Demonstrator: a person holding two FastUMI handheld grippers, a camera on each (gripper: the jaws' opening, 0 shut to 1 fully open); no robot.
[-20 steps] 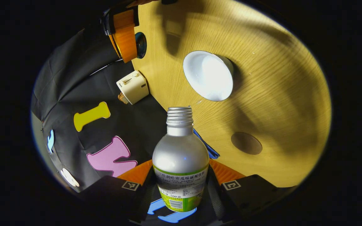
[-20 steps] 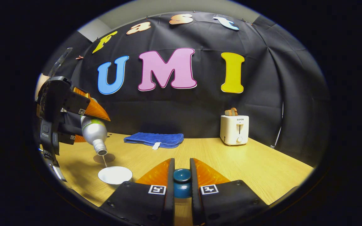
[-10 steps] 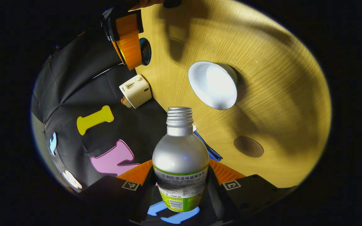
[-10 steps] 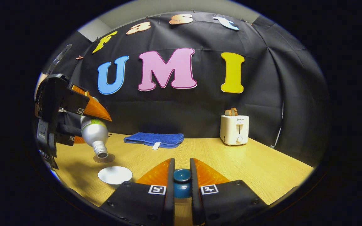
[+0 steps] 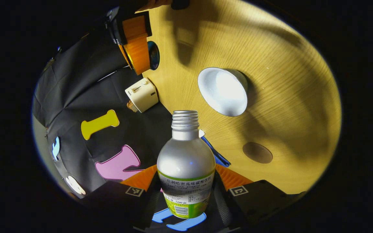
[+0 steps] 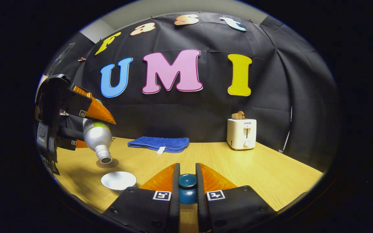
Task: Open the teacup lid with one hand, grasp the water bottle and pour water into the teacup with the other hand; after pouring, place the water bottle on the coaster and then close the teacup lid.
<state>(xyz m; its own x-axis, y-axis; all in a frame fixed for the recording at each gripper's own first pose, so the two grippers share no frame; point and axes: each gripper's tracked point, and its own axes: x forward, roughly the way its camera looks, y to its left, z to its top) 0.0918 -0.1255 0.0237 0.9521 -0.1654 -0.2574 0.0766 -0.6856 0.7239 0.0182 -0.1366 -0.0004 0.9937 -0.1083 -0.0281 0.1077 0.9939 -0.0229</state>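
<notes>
My left gripper [image 5: 186, 184] is shut on a silver water bottle [image 5: 186, 165] with a green label and no cap. In the right gripper view the bottle [image 6: 97, 139] hangs tilted, mouth down, above the table and behind the white teacup [image 6: 118, 180]. No water runs from it. The teacup [image 5: 223, 91] stands uncovered on the wooden table, white inside. A round brown coaster [image 5: 257, 152] lies flat near it, seen as coaster [image 6: 107, 163] just beyond the cup. My right gripper [image 6: 187, 181] is shut on the dark blue knob of the teacup lid [image 6: 187, 187], held off the cup; that lid [image 5: 154, 55] shows edge-on.
A cream toaster [image 6: 242, 133] stands at the back right of the table [image 6: 270, 171]. A folded blue cloth [image 6: 159, 143] lies at the back centre against the black wall. A hand holds the right gripper at the top of the left gripper view.
The thin stream from the bottle to the cup has stopped. The left gripper has lifted and tipped the bottle back a little, away from the cup. The right gripper has stayed still with the lid.
</notes>
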